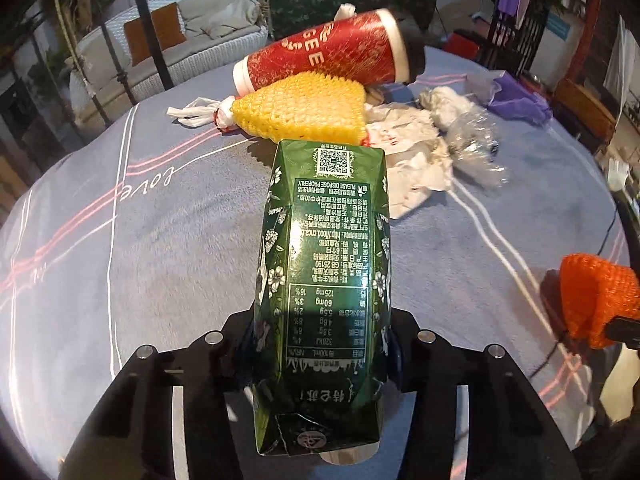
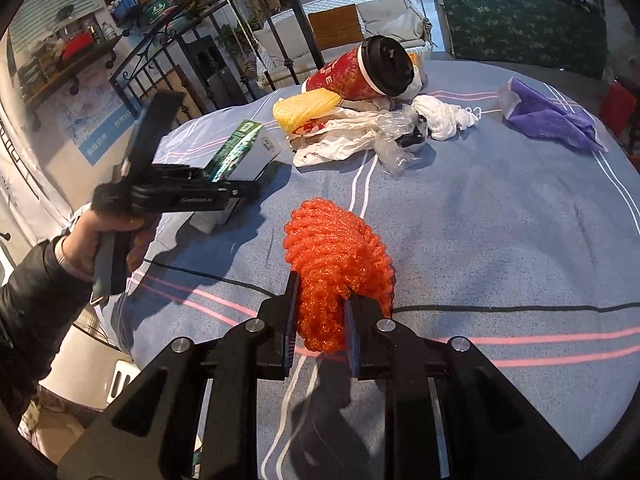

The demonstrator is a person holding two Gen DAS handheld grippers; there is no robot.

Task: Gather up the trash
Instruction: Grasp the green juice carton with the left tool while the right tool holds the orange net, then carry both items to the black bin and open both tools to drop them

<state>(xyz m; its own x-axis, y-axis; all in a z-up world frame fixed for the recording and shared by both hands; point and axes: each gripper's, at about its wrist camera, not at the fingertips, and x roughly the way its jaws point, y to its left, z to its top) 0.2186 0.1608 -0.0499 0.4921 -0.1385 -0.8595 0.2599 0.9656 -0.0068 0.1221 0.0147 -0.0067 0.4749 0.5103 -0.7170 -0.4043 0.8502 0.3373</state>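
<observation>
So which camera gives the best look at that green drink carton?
The left wrist view: the green carton fills the middle of the picture, printed side up, between the left claw. The right wrist view shows only a slanted sliver of it behind that claw.

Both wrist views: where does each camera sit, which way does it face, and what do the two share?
Left wrist: on the left gripper, looking down along the green carton between its fingers, across the table.
Right wrist: on the right gripper, which pinches the orange foam net; the person's left hand shows.
Shared: red cup, yellow foam net, purple bag, carton, orange net.
</observation>
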